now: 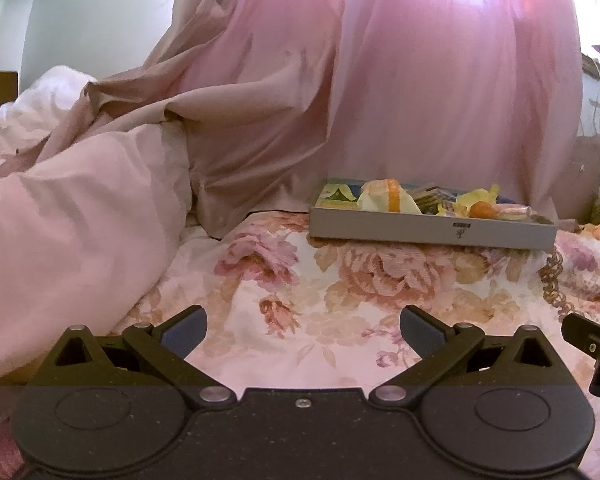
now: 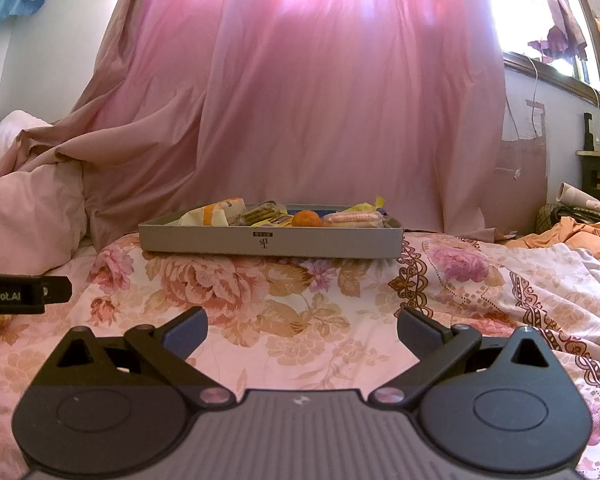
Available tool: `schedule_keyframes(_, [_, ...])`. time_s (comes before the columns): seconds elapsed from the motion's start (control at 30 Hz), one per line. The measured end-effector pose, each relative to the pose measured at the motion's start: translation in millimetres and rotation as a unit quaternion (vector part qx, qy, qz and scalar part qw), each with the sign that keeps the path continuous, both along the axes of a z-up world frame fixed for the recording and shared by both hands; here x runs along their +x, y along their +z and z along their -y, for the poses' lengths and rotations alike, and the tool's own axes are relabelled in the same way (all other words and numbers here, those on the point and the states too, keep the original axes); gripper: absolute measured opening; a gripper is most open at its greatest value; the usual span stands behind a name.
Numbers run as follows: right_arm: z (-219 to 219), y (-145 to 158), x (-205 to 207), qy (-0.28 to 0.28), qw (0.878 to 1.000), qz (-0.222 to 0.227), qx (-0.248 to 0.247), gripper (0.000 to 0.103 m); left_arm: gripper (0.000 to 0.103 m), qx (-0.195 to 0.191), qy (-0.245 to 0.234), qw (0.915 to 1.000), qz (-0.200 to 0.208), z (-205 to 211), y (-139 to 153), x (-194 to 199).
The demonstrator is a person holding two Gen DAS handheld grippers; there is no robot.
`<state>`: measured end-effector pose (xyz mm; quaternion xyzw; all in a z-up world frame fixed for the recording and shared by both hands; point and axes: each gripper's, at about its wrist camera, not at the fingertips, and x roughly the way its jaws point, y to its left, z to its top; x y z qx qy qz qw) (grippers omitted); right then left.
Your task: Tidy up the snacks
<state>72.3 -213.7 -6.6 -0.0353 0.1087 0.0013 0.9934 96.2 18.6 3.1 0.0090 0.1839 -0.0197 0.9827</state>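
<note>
Both claws sit closest to the cameras, each spread wide and gripping nothing: the left claw (image 1: 303, 330) and the right claw (image 2: 302, 330) hover low over the flowered bedsheet (image 2: 292, 312), side by side, with a black edge of each device showing at the border of the other's view. Ahead of them, well apart from the fingertips, a shallow grey tray (image 2: 271, 242) rests flat on the bed, its long side facing the cameras and bearing a small dark logo. From the left wrist view the same tray (image 1: 432, 230) appears off to the right. Inside it lie the snacks in a loose heap: a white packet with an orange stripe (image 2: 212, 213) toward the left end, a dark wrapped bar with yellow printing (image 2: 262, 214) next to it, a round orange fruit (image 2: 306, 219) near the middle, and a clear pack of pale pink wafers (image 2: 350, 218) toward the right end. Behind the tray hangs a pink curtain (image 2: 340, 100), lit brightly by a window. A pale pink duvet (image 1: 72, 232) is bunched on the bed to the left, and crumpled orange cloth (image 2: 580, 234) lies at the far right.
</note>
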Motion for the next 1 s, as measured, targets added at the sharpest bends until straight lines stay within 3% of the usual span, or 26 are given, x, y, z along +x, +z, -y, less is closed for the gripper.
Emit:
schedule_keyframes(0.27, [-1.0,-0.4,0.0,0.000,1.000,-0.001,-0.001,0.103,0.102,-0.010,-0.018,0.9998,0.009,0.5,2.1,-4.3])
schedule_keyframes(1.0, [-1.3,-2.0,0.4,0.004,1.000,-0.004,-0.006,0.103,0.102,-0.011,-0.008,0.9999,0.003,-0.7,0.4,-2.5])
